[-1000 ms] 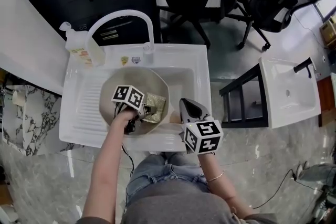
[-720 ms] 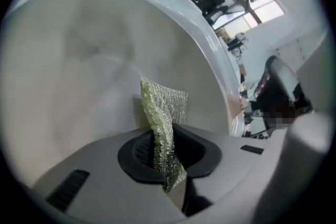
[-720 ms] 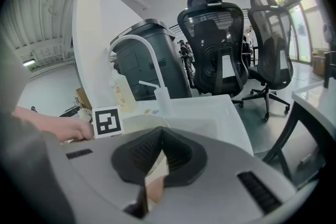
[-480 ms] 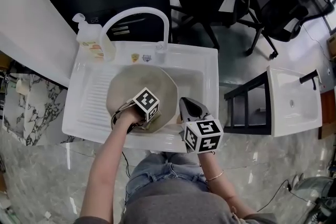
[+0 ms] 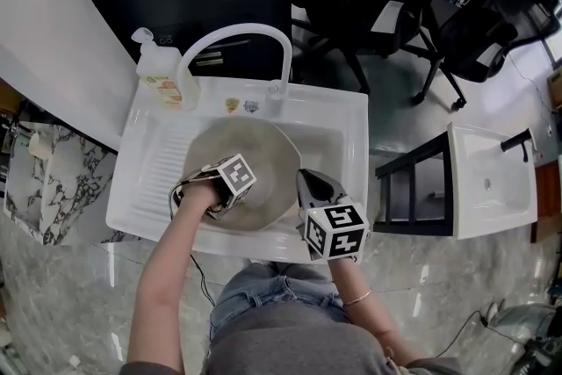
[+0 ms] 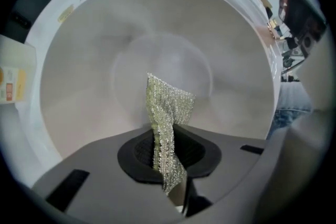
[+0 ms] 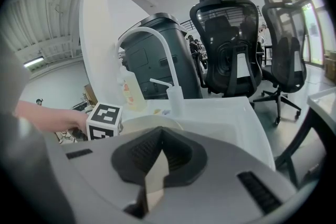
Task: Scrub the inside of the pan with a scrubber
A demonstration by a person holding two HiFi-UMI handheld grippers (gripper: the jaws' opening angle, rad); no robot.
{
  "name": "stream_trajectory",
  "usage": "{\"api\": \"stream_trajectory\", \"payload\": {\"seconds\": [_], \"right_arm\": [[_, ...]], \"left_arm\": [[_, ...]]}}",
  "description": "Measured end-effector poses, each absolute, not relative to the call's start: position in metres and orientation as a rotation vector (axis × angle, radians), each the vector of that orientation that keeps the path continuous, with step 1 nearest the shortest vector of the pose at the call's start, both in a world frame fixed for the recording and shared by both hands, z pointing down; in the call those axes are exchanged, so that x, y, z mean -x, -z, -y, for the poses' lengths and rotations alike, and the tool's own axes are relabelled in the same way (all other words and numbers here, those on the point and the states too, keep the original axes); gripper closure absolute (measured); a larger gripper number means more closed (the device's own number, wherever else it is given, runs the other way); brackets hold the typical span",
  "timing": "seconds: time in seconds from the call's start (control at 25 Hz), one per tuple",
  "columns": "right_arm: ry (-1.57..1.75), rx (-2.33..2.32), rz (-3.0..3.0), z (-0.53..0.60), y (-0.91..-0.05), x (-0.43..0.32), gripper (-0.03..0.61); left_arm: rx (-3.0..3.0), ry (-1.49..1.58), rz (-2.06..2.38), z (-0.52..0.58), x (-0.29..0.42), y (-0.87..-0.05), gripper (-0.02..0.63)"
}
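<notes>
Two grippers, both clamped. Left gripper [image 6: 169, 168]: pinching scrubber [image 6: 169, 113], shifted from right half of pan [image 5: 268, 145] to near left wall; scrubbing stroke apparently under way. Right gripper [image 7: 155, 178]: unmoved, pressed on pan's near rim, seemingly steadying it in sink [image 5: 353, 129].

The head view looks steeply down from high above the sink [image 5: 351, 114], taking in the whole basin and the floor around it. The left gripper view sits close inside the pan [image 6: 94, 60], facing its bottom. The right gripper view looks level from the sink's near edge, across the pan's rim, toward the tap [image 7: 157, 44] and office chairs [image 7: 231, 44]; all three share the pan.
</notes>
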State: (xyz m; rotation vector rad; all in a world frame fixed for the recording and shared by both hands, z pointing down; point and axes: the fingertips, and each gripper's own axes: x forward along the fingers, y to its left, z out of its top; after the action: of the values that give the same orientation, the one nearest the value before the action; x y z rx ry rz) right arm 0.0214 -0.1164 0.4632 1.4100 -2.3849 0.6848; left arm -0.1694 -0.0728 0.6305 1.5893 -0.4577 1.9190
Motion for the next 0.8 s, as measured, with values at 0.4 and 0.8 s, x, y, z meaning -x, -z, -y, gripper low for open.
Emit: {"api": "stream_trajectory", "payload": {"seconds": [0.4, 0.8], "right_arm": [[-0.687, -1.436, 2.36, 0.124, -0.464, -0.023, 0.568], [-0.68, -1.448, 2.338, 0.122, -0.467, -0.026, 0.568]], "left_arm": [[-1.632, -2.395, 0.691, 0.144, 0.215, -0.619, 0.552], [-1.962, -2.558, 1.246, 0.221, 0.197, -0.576, 0.546]]}}
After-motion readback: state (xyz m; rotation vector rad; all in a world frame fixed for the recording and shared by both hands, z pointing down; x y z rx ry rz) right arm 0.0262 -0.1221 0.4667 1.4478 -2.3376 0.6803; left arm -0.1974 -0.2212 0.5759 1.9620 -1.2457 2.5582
